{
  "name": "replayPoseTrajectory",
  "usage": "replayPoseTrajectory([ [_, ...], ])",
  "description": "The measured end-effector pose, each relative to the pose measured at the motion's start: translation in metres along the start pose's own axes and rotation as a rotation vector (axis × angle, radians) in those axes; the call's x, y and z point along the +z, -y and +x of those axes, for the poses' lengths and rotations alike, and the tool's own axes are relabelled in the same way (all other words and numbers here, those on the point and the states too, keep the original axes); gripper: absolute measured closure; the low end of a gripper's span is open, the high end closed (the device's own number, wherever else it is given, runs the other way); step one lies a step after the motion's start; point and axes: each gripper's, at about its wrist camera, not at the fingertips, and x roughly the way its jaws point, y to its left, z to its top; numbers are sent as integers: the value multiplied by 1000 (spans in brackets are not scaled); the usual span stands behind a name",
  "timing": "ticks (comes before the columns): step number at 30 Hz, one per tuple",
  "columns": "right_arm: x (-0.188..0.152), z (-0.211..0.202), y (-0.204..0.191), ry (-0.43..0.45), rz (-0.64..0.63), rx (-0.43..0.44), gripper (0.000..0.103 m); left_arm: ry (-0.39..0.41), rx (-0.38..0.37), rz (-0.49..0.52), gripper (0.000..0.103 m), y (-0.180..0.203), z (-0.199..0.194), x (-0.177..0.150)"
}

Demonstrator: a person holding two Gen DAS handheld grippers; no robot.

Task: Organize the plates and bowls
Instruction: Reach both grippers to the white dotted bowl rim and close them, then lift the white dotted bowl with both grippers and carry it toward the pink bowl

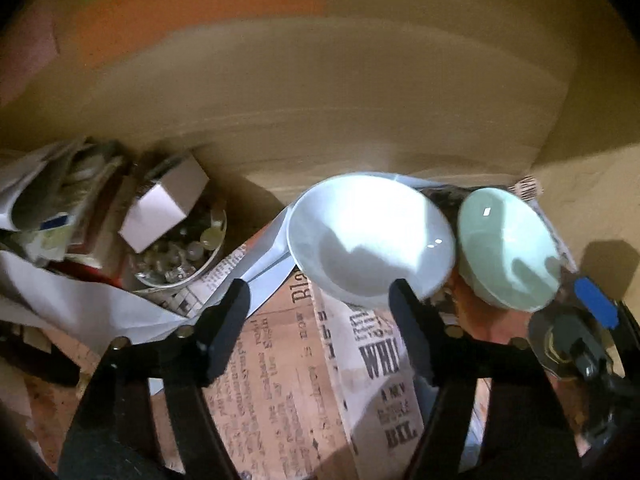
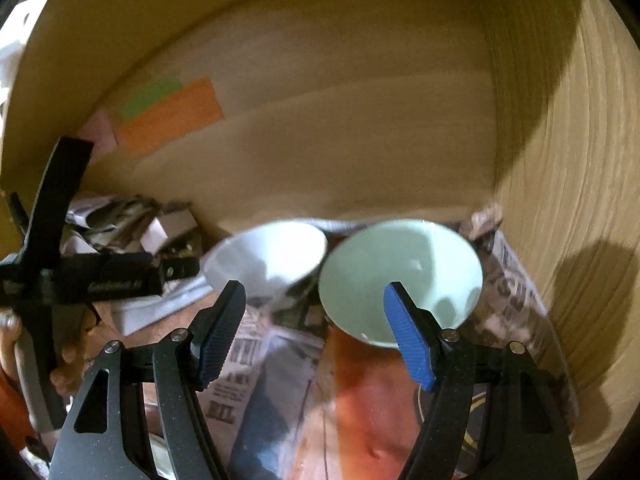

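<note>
Two bowls side by side on newspaper inside a wooden cabinet, both grippers spread wide and holding nothing.

The white bowl (image 1: 370, 240) and the pale green bowl (image 1: 506, 248) sit upright, rims nearly touching, on newspaper sheets (image 1: 288, 380) close to the wooden back wall (image 1: 340, 120), the green one nearer the right side wall. The left gripper (image 1: 320, 304) has its black fingers apart, the right fingertip just in front of the white bowl's near rim, gripping nothing. The right gripper (image 2: 314, 312) is likewise spread, its blue-padded finger (image 2: 408, 340) overlapping the green bowl's near rim in view; whether it touches is unclear. To the left stand a glass bowl of small round pieces (image 1: 180, 248) with a small white box (image 1: 164, 204) resting on it, beside crumpled papers (image 1: 52, 200).
</note>
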Motion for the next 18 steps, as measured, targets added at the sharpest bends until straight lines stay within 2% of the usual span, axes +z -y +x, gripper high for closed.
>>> replayPoseTrajectory([
  [2, -2, 4, 1, -13, -6, -16, 34, -30, 4, -4, 44, -1, 12, 3],
  [11, 8, 11, -4, -29, -21, -53, 34, -132, -59, -54, 71, -13, 49, 11],
  [18, 7, 12, -10, -15, -48, -87, 34, -154, -28, -5, 74, -8, 72, 13],
])
